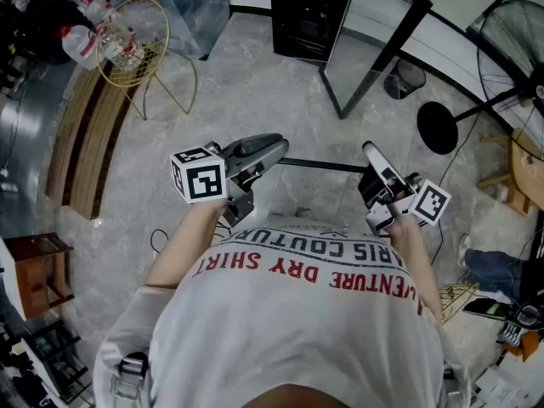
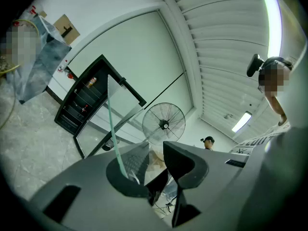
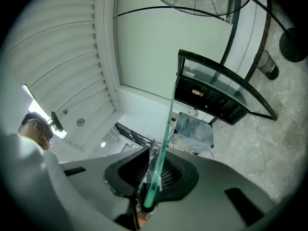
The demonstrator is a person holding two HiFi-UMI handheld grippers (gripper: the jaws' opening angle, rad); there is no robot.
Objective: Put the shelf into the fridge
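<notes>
Held level over grey marbled floor [image 1: 255, 83]: clear green-edged glass shelf [image 1: 323, 166], well short of black fridge [image 1: 308, 14] with open door. Jaws of left gripper [image 1: 279, 151] clamped on one side edge, right gripper [image 1: 371, 151] clamped on opposite edge

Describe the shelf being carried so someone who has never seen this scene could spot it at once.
At the top of the head view stands a black fridge with its glass door swung open. Below it, over the grey floor, the left tongs and right tongs hold a pane between them: the shelf. Unlike the black-framed door, it is clear glass with a green-tinted edge.
</notes>
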